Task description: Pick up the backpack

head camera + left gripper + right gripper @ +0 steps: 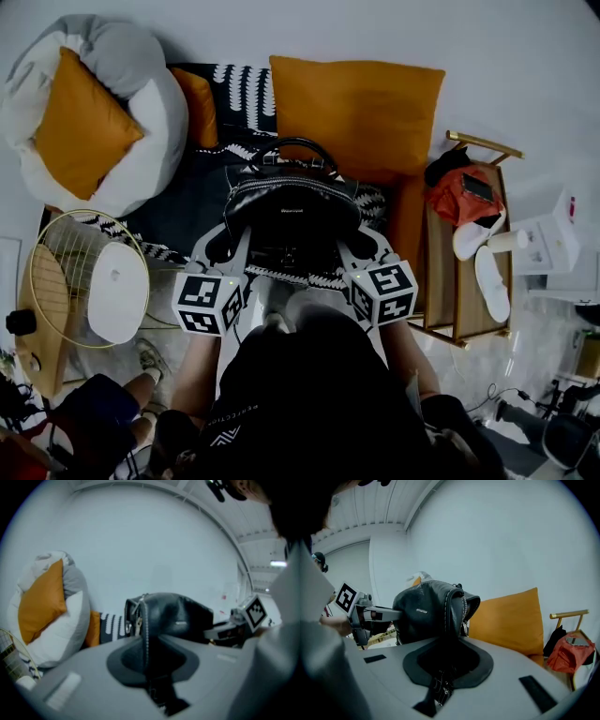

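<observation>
A black leather backpack [291,202] hangs between my two grippers, in front of the sofa cushions. At its left side, my left gripper [234,234] is shut on a stitched black strap of the bag. The right gripper [354,239] is shut on the strap at the other side. In the left gripper view the strap runs from the backpack [173,618] down into the jaws of the left gripper [147,667]. The right gripper view shows the same: the backpack [431,611] sits just ahead, and its strap and buckle are pinched in the right gripper [443,667].
Behind the bag lie a large orange cushion [356,103] and a black-and-white patterned throw [244,89]. A white and grey beanbag [141,122] with an orange pillow sits at the left, above a gold wire basket [56,244]. A wooden rack [445,272] at the right holds a red bag [459,202].
</observation>
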`<state>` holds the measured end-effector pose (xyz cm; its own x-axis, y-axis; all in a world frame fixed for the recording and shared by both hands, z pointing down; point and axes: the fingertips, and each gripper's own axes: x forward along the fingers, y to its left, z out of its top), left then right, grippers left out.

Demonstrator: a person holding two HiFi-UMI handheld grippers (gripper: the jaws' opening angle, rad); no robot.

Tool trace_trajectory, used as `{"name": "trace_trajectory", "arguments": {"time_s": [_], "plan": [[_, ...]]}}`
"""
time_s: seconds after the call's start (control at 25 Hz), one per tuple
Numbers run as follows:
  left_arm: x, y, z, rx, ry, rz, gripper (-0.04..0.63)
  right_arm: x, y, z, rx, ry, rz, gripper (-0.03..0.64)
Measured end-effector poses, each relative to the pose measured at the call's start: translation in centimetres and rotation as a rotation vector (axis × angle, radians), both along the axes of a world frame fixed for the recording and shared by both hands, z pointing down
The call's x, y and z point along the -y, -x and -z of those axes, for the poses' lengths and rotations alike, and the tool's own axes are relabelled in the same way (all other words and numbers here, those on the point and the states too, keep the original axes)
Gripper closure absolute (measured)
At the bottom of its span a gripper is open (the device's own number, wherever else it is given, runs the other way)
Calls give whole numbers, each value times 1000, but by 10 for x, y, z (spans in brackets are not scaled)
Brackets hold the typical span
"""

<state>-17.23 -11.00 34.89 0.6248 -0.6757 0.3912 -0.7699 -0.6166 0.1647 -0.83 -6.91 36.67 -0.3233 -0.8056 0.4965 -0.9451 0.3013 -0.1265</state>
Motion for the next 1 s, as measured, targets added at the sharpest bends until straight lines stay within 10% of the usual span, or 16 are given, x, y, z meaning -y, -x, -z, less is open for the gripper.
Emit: {"name": "trace_trajectory", "arguments": {"time_s": [1.0], "plan": [[-46,17,39,-14,-71,31,532,-29,14,37,14,-85,6,588]]}}
